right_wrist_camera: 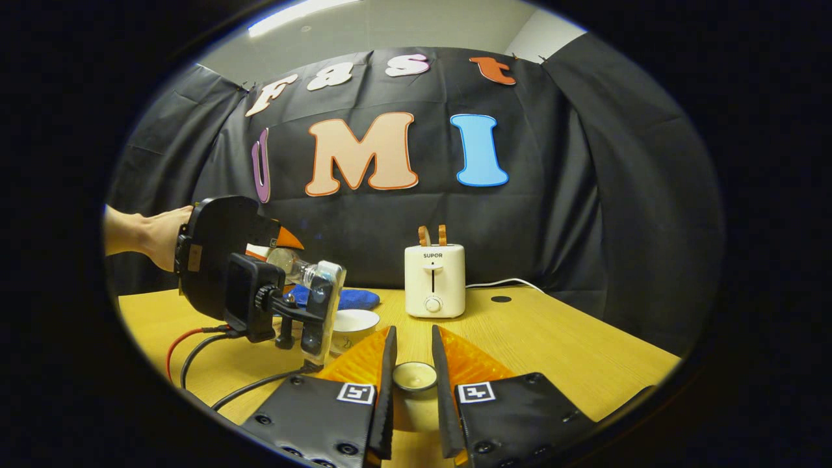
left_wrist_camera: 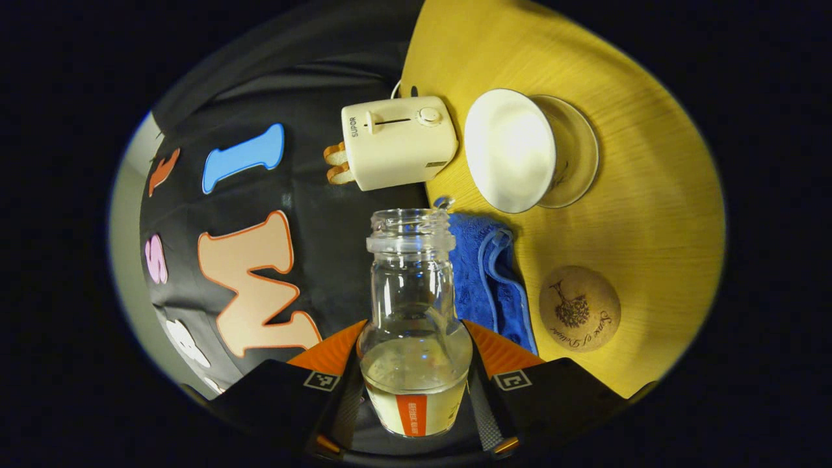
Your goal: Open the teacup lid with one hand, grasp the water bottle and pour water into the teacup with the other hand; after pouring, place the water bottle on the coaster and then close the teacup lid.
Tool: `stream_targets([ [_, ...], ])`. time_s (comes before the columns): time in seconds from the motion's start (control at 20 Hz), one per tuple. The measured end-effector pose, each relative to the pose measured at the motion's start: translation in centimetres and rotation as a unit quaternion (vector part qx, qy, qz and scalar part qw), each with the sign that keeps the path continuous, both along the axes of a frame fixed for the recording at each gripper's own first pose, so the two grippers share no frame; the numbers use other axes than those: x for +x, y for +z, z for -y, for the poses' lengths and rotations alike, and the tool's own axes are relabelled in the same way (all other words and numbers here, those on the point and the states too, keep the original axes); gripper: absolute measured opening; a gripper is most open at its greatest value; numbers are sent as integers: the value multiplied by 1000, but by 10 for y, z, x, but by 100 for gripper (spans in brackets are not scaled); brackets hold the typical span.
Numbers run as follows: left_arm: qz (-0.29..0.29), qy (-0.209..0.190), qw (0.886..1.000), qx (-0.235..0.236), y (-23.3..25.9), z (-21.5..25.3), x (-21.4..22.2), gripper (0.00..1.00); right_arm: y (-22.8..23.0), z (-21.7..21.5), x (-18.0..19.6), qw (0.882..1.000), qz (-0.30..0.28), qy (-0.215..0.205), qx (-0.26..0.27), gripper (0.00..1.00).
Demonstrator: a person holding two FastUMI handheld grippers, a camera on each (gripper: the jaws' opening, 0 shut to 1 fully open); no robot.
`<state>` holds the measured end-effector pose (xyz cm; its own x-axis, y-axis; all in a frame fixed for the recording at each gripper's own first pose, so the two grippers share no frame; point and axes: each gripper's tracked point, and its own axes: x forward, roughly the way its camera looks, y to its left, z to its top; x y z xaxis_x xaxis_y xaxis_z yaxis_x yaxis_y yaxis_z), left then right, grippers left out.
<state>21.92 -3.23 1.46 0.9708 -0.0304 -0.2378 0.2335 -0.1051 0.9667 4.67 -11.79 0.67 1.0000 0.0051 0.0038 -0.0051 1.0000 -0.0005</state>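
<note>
The tongs (left_wrist_camera: 416,383) squeeze a clear water bottle (left_wrist_camera: 415,325) with no cap and a little water inside. Past its mouth sit the open teacup (left_wrist_camera: 510,151), a blue cloth (left_wrist_camera: 484,273), a round coaster (left_wrist_camera: 579,309) and a toaster (left_wrist_camera: 398,142) on the yellow tabletop (left_wrist_camera: 650,195).

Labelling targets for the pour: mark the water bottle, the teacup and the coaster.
water bottle (left_wrist_camera: 416,325), left gripper view, glass body.
teacup (left_wrist_camera: 513,151), left gripper view, white inside of the bowl.
coaster (left_wrist_camera: 578,309), left gripper view, printed top face.

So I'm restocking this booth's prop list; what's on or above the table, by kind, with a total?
Water bottle: 1
Teacup: 1
Teacup lid: 1
Saucer: 1
Coaster: 1
Toaster: 1
Blue towel: 1
Total: 7
</note>
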Motion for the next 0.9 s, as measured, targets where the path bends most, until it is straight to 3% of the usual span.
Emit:
stream_targets([
  [0.9,-17,-9,993,119,9,11,13,70,-1,-1,1,1000,-1,6,2,33],
])
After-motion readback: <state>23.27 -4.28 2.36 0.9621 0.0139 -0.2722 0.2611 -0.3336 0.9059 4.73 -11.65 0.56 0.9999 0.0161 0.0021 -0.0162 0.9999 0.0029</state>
